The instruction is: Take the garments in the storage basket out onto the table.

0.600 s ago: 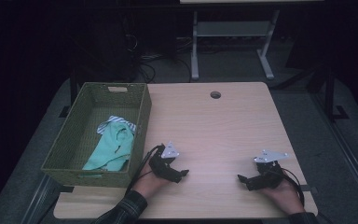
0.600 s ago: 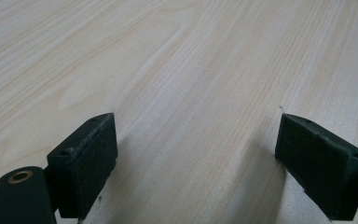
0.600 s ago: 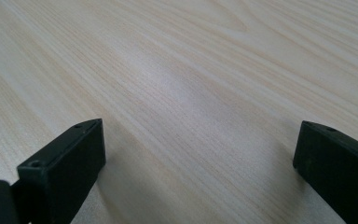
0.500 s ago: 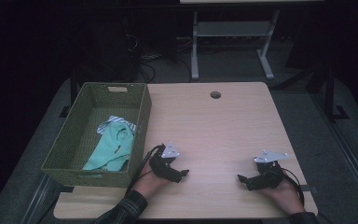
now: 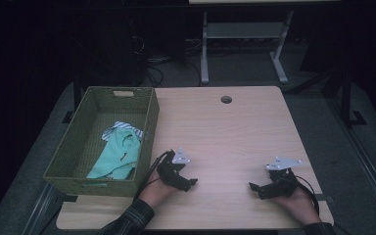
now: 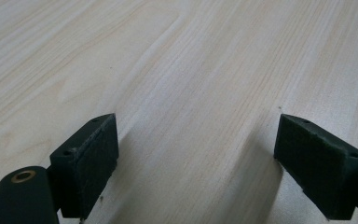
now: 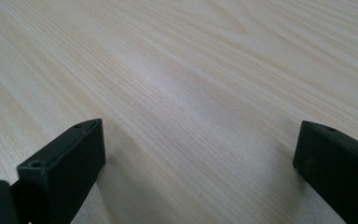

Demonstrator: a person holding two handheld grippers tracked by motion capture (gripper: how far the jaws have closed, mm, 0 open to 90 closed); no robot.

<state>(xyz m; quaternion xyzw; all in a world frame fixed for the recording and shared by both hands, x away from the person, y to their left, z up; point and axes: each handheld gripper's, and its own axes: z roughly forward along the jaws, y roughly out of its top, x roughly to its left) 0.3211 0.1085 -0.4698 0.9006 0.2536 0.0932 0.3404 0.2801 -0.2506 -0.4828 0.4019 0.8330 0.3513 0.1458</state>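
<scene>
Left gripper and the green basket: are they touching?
Apart. The high view shows bare table between the left gripper and the green basket; its jaws stand open over bare wood.

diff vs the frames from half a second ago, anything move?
No visible change. Left gripper and right gripper rest on the table, jaws open and empty as before. The green cloth lies in the basket, same spot.
</scene>
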